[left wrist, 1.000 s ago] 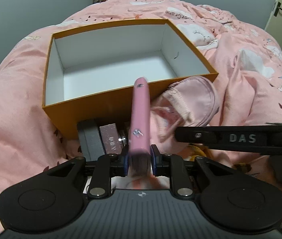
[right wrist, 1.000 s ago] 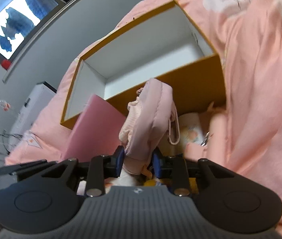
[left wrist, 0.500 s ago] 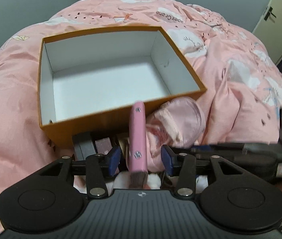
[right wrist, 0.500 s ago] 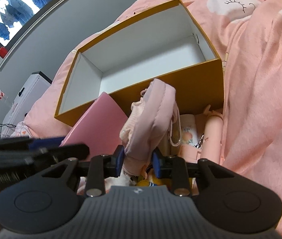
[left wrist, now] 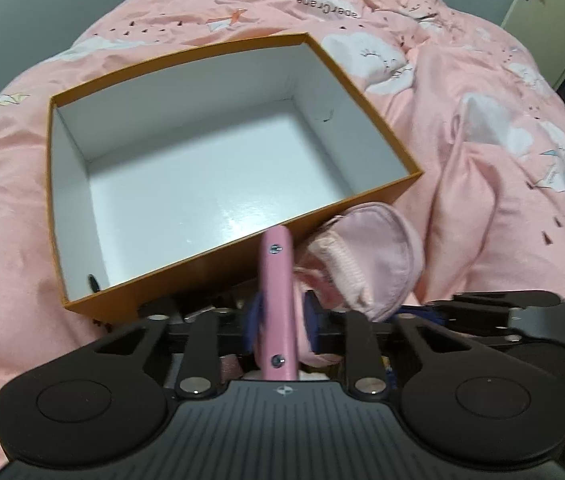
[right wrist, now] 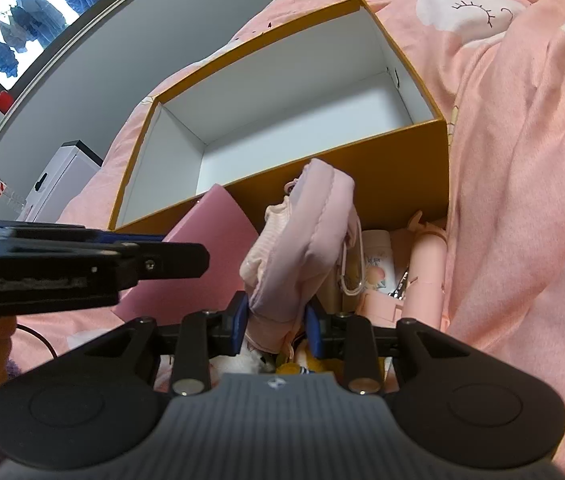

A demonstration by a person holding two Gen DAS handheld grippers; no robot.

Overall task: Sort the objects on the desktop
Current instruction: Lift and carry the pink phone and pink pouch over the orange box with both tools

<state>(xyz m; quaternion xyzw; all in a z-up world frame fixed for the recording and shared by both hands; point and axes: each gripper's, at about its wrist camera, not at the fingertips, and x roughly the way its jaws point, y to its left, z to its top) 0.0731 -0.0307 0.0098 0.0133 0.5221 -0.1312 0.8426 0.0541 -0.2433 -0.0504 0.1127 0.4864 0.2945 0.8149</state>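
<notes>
An open orange box point(left wrist: 374, 92) with a white, empty inside lies on the pink bedspread; it also shows in the right wrist view point(right wrist: 402, 160). My left gripper point(left wrist: 280, 326) is shut on a flat pink case point(left wrist: 278, 296), held edge-on just before the box's near wall. My right gripper point(right wrist: 278, 322) is shut on a soft pink pouch point(right wrist: 306, 240), held up in front of the box. The pouch point(left wrist: 370, 256) and the case point(right wrist: 210, 240) each show in the other view, side by side.
Below the grippers lie a pink bottle point(right wrist: 426, 276), a white cup with a peach print point(right wrist: 376, 264), a yellow plush toy point(right wrist: 294, 364) and dark small boxes point(left wrist: 162, 304). Rumpled bedspread point(left wrist: 482, 160) surrounds the box. A white cabinet point(right wrist: 58, 176) stands at the left.
Both grippers have risen and moved towards the box, so more of its floor shows. The left jaws looked wider half a second ago and now press the case again. The pouch stays gripped.
</notes>
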